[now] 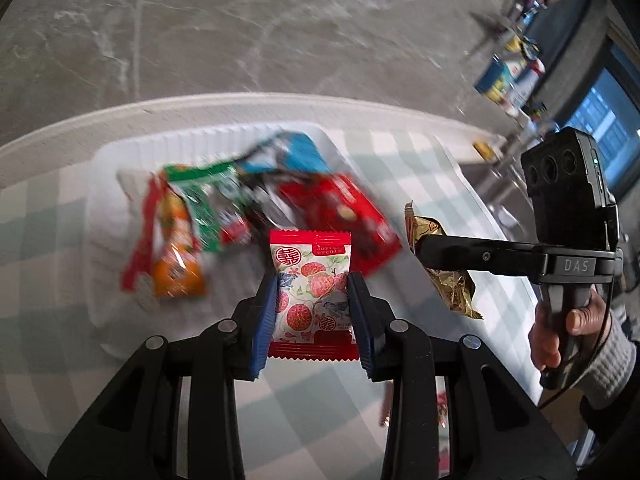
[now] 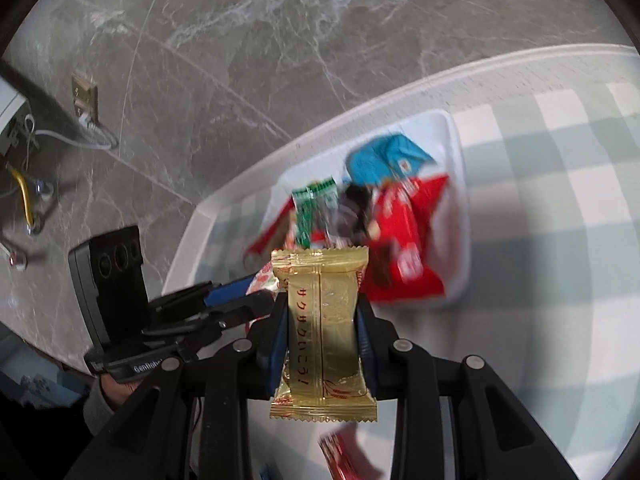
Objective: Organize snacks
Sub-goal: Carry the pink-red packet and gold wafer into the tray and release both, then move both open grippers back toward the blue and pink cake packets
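Several bright snack packets already lie in the white ribbed plastic tray (image 1: 120,152) on the checked desk (image 1: 48,216). The left gripper (image 1: 313,312) fingers pinch a red-and-white lychee-print packet (image 1: 310,292) and the right gripper (image 2: 322,344) fingers pinch a gold foil packet (image 2: 322,332), both above the desk near the tray; these two, I think, remain to place.

Daylight, fairly bright, even. Both views fisheye: black vignette at corners, straight edges bowed toward rim. Motion blur smears snack pile (image 1: 256,216) in white tray (image 1: 108,184) and marble floor (image 1: 240,32); held lychee-print packet (image 1: 310,292) and gold packet (image 2: 322,332) stay sharp. Soft dark shadow across checked tabletop (image 2: 540,240) in right view. Window (image 1: 600,116) glows blue, left view.
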A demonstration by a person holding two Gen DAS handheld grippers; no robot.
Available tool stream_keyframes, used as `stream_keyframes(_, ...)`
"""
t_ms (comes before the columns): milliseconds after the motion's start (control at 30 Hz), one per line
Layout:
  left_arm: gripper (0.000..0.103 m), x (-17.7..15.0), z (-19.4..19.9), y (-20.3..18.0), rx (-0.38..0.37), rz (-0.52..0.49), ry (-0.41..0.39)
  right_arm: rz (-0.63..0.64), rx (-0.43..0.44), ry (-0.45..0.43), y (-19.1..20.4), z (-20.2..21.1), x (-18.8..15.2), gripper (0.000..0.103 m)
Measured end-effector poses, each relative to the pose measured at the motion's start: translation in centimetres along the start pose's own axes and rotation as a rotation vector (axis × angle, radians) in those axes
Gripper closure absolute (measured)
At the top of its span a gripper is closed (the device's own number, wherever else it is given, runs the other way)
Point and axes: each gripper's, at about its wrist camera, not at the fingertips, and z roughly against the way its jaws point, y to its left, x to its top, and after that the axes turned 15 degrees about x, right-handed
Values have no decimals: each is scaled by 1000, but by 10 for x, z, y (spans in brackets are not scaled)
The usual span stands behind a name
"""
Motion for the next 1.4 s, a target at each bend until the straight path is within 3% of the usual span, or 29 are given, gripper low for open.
stream_keyframes(300, 70, 47, -15, 30, 44, 58, -41, -12, -26, -25, -2, -30, 48, 68)
stream_keyframes(367, 70, 55, -19, 33, 65, 65, -52, -7, -71, -31, -2, -37, 58, 66)
stream_keyframes(500, 53, 67, -25, 40, 105, 82, -66, 1, -76, -48, 0, -40, 65, 55)
stream_keyframes(667, 50, 65, -11, 44, 119, 72, -112, 69, -94, -46, 16, -27, 53, 53)
stream_keyframes(1000, 48, -1, 38, 23, 126, 4, -111, 181, -167, 15, 50, 12, -20, 48)
stream_keyframes(1200, 45, -58, 62, -3, 115, -71, -56, 208, -195, 51, 65, 36, -80, 44)
stream_keyframes(1400, 45, -115, 78, -25, 87, -141, 22, 145, -192, 85, 69, 55, -143, 43)
